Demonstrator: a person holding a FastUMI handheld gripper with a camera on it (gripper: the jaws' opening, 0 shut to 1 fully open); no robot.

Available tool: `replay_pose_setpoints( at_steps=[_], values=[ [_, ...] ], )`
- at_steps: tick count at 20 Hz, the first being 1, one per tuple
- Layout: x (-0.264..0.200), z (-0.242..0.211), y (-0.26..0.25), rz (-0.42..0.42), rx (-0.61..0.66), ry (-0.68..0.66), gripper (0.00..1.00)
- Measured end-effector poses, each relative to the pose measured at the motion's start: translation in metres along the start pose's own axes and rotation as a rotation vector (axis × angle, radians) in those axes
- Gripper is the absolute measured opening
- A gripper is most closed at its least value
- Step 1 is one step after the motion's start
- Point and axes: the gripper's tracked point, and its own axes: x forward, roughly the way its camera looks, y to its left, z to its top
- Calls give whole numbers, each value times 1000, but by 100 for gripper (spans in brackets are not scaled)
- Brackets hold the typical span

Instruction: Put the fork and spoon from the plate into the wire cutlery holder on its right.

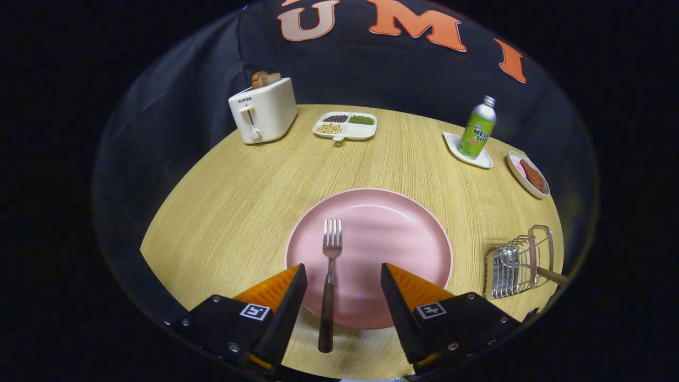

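Note:
A fork [329, 281] with a dark wooden handle lies on the pink plate [392, 233], tines pointing away, handle hanging over the plate's near rim. My gripper [344, 284] is open, its fingers standing either side of the fork's neck and handle without touching it. To the right of the plate stands the wire cutlery holder [517, 265]; a utensil with a wooden handle rests in it, its metal end inside the wires and its handle sticking out to the right.
A white toaster [263, 110] with bread stands at the far left of the round wooden table [238, 212]. A divided snack tray [346, 126] sits at the back. A green bottle [478, 129] on a small white dish and an oval dish [528, 174] are at the far right.

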Motion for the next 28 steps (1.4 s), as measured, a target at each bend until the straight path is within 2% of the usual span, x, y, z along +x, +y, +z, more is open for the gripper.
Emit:
replay_pose_setpoints(
  at_steps=[5,11,12,14,21,28],
  values=[
    [13,-13,7,-4,-43,24,66],
    [24,-20,14,3,-41,53,27],
    [24,-19,13,-3,-42,53,18],
    [26,-19,10,-19,-48,54,7],
    [9,-7,1,3,7,54,4],
    [-37,22,-35,14,45,55,4]
  ],
)
